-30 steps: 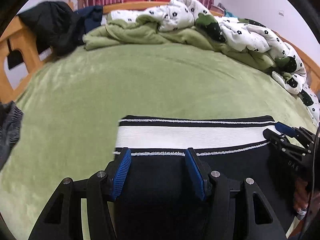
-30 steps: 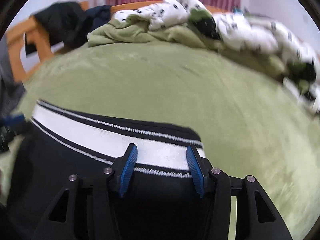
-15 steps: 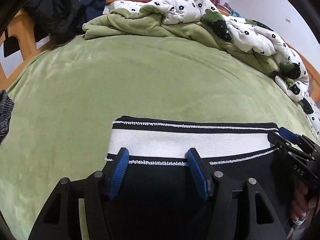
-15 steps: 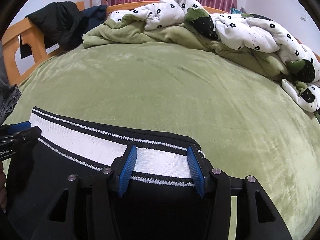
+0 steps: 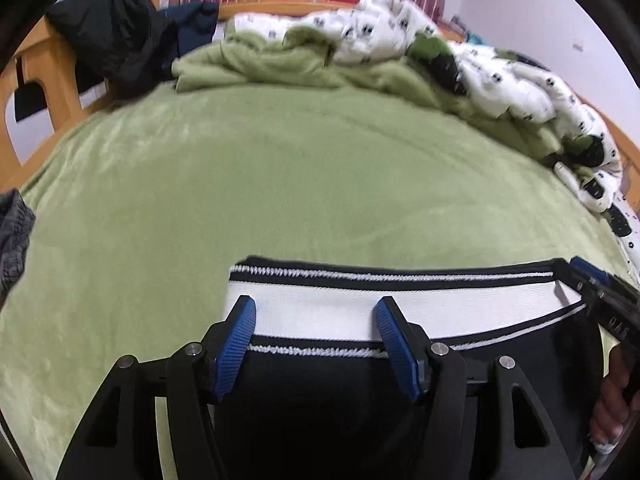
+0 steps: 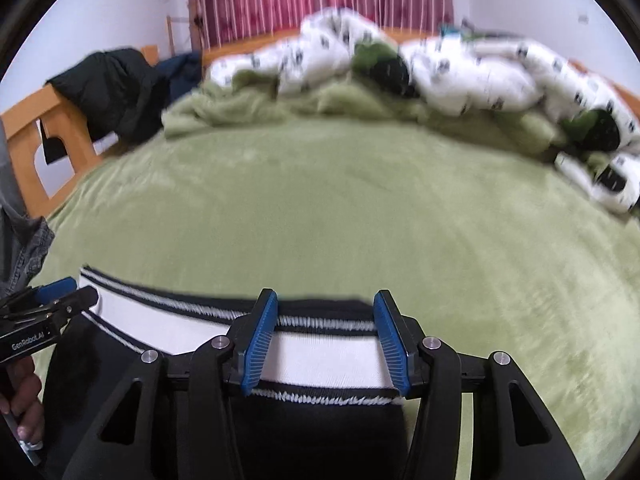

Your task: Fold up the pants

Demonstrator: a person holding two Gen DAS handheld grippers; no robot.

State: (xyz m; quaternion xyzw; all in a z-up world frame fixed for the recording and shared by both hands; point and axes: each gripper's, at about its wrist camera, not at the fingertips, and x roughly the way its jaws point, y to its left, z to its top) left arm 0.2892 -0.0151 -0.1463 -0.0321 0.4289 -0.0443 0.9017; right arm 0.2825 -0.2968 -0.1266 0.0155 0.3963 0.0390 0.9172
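Note:
Black pants with a white waistband [image 5: 460, 308] lie flat on the green bed, waistband away from me. My left gripper [image 5: 316, 320] is open, its blue pads [image 5: 236, 344] over the waistband's left end. My right gripper [image 6: 326, 320] is open over the waistband's [image 6: 328, 356] right end. Each gripper shows at the other view's edge: the right one in the left wrist view [image 5: 600, 300], the left one in the right wrist view [image 6: 52, 300]. The pants legs are hidden below the grippers.
The green bed cover [image 5: 300, 168] stretches ahead. A rumpled white spotted duvet and green blanket [image 5: 400, 60] lie along the far side and right. Dark jackets [image 5: 116, 44] hang on the wooden bed frame at far left. Grey cloth [image 5: 12, 236] lies at the left edge.
Both grippers have moved forward over the pants, so the pads now reach onto the white waistband. Both stay open. The pants have not moved.

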